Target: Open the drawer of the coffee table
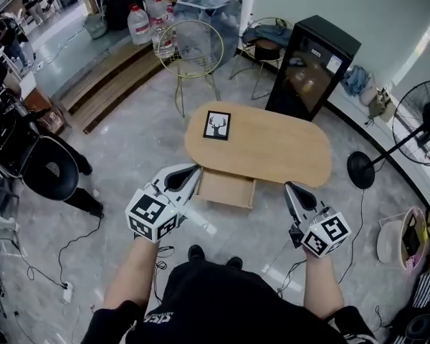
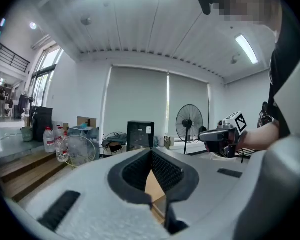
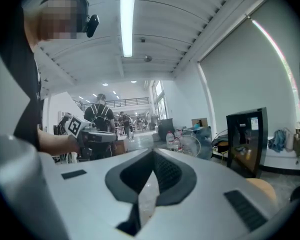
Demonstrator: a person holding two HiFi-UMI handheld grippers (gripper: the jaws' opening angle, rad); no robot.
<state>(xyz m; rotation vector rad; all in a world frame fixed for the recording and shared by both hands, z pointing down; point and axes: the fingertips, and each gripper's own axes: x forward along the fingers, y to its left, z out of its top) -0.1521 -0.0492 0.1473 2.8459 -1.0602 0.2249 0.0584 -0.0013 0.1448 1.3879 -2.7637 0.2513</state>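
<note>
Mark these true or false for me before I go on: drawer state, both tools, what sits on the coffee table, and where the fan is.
1. The drawer of the coffee table stands open toward the person. True.
2. The left tool is clamped on the drawer front. False: its jaws are together with nothing between them.
3. The right tool is shut and empty. True.
4. The deer picture lies inside the drawer. False: it lies on the tabletop, near its left end in the head view.
5. The standing fan is to the right of the coffee table in the head view. True.
</note>
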